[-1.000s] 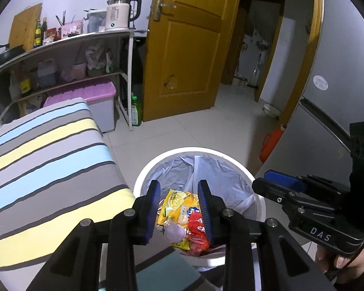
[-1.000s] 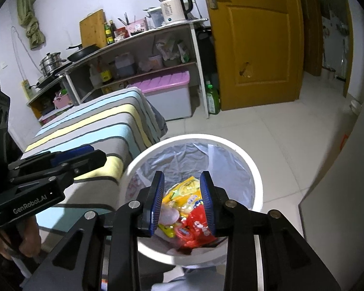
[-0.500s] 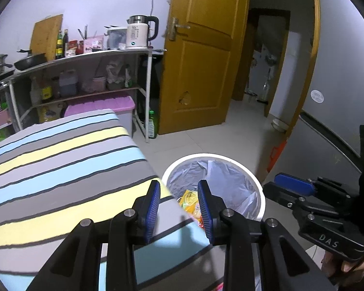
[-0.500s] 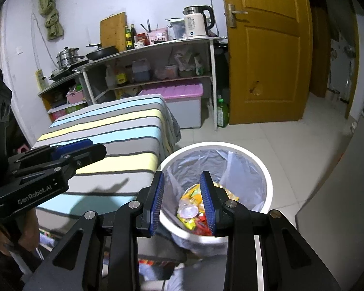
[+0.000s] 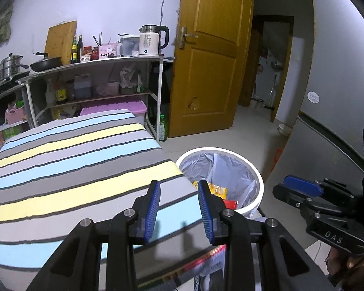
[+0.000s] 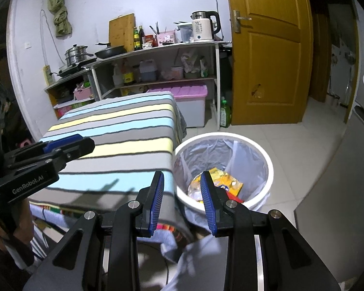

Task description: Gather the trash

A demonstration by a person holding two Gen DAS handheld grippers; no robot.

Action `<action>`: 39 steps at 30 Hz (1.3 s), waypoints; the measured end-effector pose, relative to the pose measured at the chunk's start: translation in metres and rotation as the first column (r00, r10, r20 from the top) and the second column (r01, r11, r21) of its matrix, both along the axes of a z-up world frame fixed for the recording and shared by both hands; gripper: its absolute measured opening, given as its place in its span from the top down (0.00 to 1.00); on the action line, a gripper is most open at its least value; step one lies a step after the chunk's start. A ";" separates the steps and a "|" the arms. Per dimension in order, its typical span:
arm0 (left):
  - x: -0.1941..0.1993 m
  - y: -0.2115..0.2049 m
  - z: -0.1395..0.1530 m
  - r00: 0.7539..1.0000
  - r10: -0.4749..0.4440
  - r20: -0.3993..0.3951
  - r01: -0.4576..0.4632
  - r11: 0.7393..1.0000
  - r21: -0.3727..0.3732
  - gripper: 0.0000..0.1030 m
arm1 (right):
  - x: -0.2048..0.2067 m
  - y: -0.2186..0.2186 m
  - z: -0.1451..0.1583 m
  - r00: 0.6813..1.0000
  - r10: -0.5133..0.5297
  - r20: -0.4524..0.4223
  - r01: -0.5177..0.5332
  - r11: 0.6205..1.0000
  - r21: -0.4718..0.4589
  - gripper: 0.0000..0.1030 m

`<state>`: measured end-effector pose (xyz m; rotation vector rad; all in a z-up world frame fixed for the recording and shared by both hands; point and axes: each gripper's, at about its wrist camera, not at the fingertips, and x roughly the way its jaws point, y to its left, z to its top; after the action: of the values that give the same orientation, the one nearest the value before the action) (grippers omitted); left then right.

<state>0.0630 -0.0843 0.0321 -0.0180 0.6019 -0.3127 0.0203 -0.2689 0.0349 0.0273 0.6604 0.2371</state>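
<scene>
Hovering over the near edge of the striped table (image 5: 68, 160), the left gripper (image 5: 179, 208) has its blue pads spread w/ nothing between them. Right gripper (image 6: 183, 198) same: pads apart, empty, held above the table corner and the bin rim.

White bin (image 6: 264, 160) sits on the tiled floor just beside the table's right end, lined w/ a clear-grey bag (image 6: 206, 152). Trash (image 6: 227, 184) lies at the bottom of the bin: yellow snack wrappers, a red one, sth pale, can't tell what. In the left wrist view the bin (image 5: 257, 203) shows just right of the left gripper's right finger, wrappers (image 5: 218, 190) partly hidden behind it.

Striped cloth on the table is bare where visible, grey/blue/yellow bands.

Each gripper shows in the other's view: right gripper (image 5: 301, 186) low at the right edge, a hand (image 5: 347, 259) under it; left gripper (image 6: 65, 145) at the left edge, over the table.

Behind: shelf unit (image 6: 157, 48) w/ kettle (image 6: 202, 28), pans, bottles; pink-lid box (image 6: 182, 89) under it; wooden door (image 6: 267, 48) shut.
</scene>
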 end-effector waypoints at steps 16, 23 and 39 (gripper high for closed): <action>-0.023 -0.005 -0.011 1.000 0.017 0.005 -0.017 0.999 0.031 0.69 | -0.014 0.002 -0.012 1.000 0.013 0.000 -0.013 1.000 -0.015 0.68; -0.024 -0.007 -0.015 1.000 0.018 0.010 -0.019 0.999 0.041 0.69 | -0.013 0.000 -0.012 1.000 0.006 0.001 -0.006 1.000 -0.019 0.68; -0.024 -0.005 -0.014 1.000 0.024 0.006 -0.024 0.999 0.036 0.69 | -0.013 0.002 -0.013 1.000 0.008 -0.002 -0.008 1.000 -0.028 0.68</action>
<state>0.0393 -0.0893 0.0181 0.0107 0.6011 -0.2784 0.0069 -0.2669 0.0220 -0.0018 0.6656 0.2360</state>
